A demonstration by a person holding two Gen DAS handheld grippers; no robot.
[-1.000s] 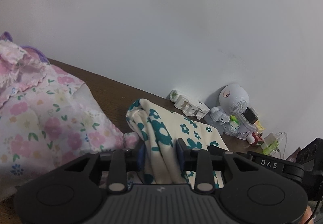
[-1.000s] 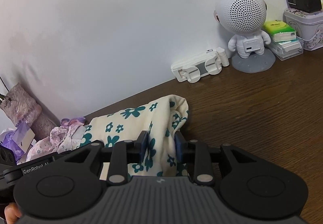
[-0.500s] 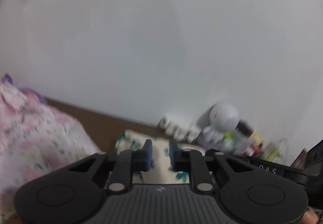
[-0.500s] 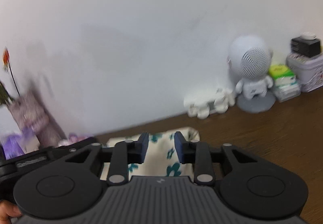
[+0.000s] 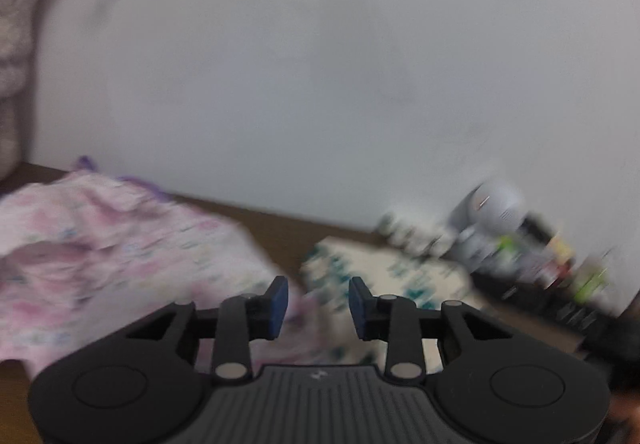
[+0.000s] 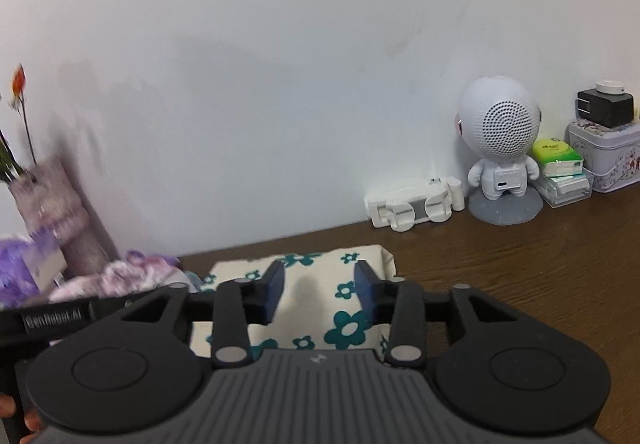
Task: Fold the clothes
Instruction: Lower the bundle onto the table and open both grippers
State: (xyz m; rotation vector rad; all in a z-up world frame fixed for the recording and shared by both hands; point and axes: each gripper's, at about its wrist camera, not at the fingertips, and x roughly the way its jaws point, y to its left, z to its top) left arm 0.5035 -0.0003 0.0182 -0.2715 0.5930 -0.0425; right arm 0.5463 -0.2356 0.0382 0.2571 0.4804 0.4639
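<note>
1. Both grippers have let go of the cream cotton cloth with teal flower print [image 6: 320, 296]: a second ago each one pinched a raised fold of it, and now it lies flat as a neat folded rectangle on the brown wooden table [image 6: 520, 284], near the back edge by the white wall.
2. Left gripper [image 5: 318, 298]: its blue pads stand apart and have just been opening; nothing is pressed between them. This view is blurred.
3. Right gripper [image 6: 320, 290]: the jaws have just been opening too; the pads stand apart above the folded cloth and do not press on it.
4. Just beside the folded cloth, toward the left edge, lies a soft crumpled pink garment with small flowers [image 5: 120, 256], not folded.
5. Along the back edge stand a white round-headed robot figure with a dotted speaker face [image 6: 500, 156] on a grey base, a white plastic holder [image 6: 414, 206] lying flat, and a pale metal tin [image 6: 608, 156].
</note>
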